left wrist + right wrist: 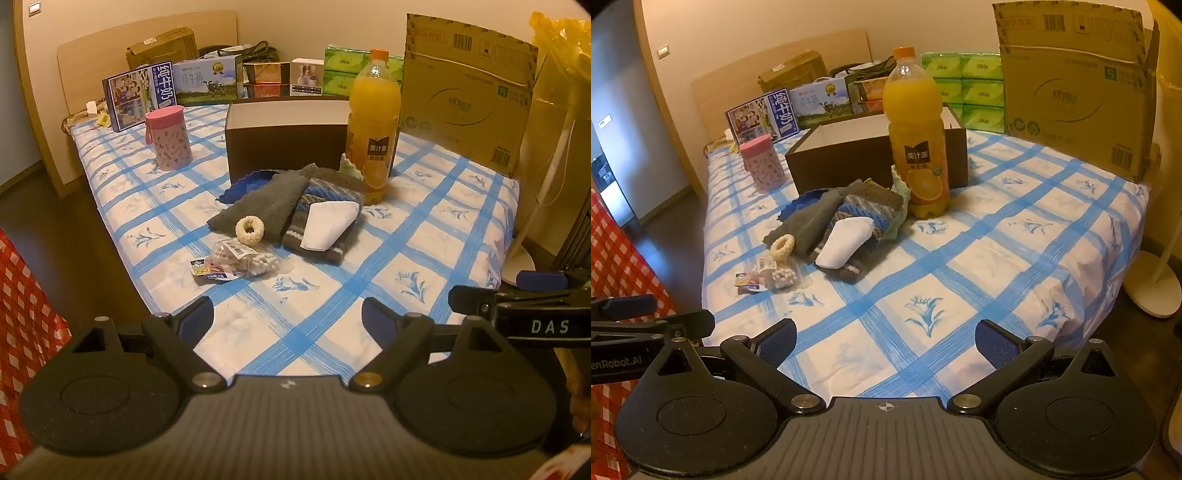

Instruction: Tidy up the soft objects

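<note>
left gripper [288, 317]: jaws spread wide, nothing between them; it tilts downward, hanging above the near edge of the bed with no contact.
left fingertips [195, 319]: blue-padded, set well apart, both bare.
right gripper [884, 341]: jaws spread wide and empty; it tilts downward at much the same slant, poised over the near corner of the bed.
right fingertips [995, 345]: blue-padded, well apart, touching nothing.
side by side: each gripper's black frame shows at the edge of the other's wrist view, the two held near each other.
hands: hardly in view; too little shows to tell the grasp.
</note>
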